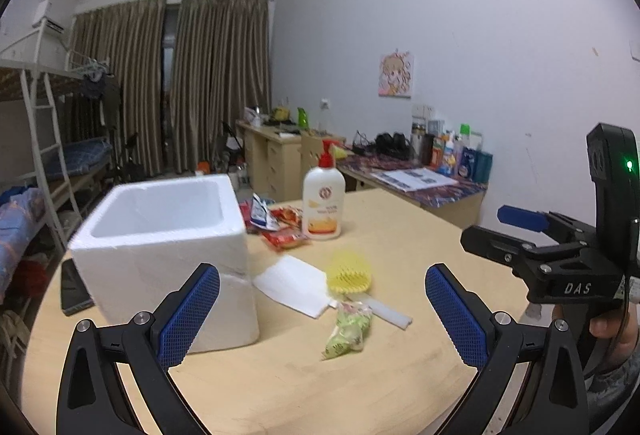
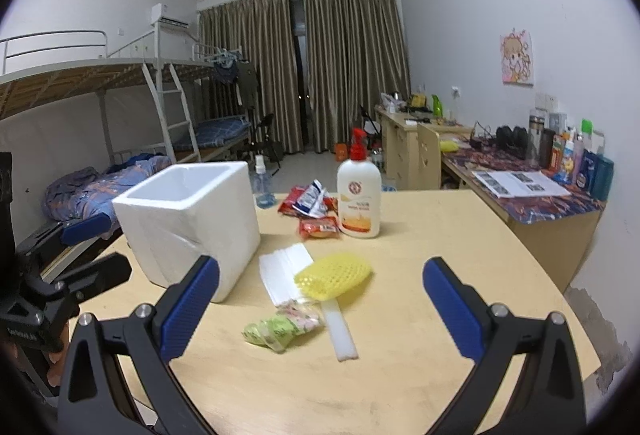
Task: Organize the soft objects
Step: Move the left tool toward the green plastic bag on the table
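Both our grippers, left gripper (image 1: 322,309) and right gripper (image 2: 320,309), hover spread wide and empty. Nothing is sorted yet: green packet (image 2: 280,327), yellow foam net (image 2: 334,273) and snack packets (image 2: 314,211) lie on the table (image 2: 420,375) beside the empty foam box (image 2: 192,219).

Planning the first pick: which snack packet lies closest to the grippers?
The green packet just beside the yellow foam net; the red packets lie farther back by the lotion bottle.

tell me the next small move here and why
Probably ease the right tool forward and down onto the green snack bag. Both tools are open and empty, the bag lies nearest on the table, and the white foam box stands open-topped beside it, seemingly empty.
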A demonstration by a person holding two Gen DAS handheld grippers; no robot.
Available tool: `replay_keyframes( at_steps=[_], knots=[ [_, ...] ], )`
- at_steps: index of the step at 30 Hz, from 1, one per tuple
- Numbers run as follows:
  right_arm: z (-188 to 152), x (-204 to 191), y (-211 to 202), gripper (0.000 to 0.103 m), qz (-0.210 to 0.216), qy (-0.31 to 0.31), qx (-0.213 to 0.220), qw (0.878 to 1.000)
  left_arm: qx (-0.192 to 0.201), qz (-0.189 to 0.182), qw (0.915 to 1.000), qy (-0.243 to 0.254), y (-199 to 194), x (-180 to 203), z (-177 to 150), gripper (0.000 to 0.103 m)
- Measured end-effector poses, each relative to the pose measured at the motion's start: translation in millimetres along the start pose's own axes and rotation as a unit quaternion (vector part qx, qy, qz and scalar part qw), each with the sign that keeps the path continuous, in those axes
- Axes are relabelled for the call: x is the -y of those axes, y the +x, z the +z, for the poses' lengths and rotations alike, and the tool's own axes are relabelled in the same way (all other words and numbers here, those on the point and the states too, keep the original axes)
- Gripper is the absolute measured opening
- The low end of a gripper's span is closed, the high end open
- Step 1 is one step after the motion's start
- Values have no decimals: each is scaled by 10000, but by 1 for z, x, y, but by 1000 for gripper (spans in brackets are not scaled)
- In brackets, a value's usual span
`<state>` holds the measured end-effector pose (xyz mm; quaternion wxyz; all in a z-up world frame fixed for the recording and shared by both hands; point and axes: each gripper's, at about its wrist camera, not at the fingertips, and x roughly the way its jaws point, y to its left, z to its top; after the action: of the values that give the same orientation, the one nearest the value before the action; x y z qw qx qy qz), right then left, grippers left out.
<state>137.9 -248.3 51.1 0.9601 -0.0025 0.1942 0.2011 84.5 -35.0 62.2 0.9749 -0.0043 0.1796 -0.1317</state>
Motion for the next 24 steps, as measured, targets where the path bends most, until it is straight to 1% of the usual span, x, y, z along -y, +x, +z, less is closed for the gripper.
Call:
replay_keyframes(
  at_steps=[6,9,12,16,20,24],
  knots=[
    [-3,12,13,103,-50,70,-194,9998,-357,-216,9991,58,29,6,-8,103],
    [-5,18,22,103,-70,112,-309,9994,-598,-339,9976,8,45,6,-15,103],
    [-8,23,31,103,-57,144,-427,9990,-867,-510,9949,-48,64,6,-24,103],
    [-10,32,46,103,-6,227,-617,9978,-1150,-659,9912,9,88,10,-35,103],
    [-14,37,61,103,2,226,-798,9966,-1414,-738,9872,-45,111,9,-44,103],
    [-16,44,72,103,7,271,-899,9956,-1635,-762,9836,-27,132,9,-48,99]
  ],
)
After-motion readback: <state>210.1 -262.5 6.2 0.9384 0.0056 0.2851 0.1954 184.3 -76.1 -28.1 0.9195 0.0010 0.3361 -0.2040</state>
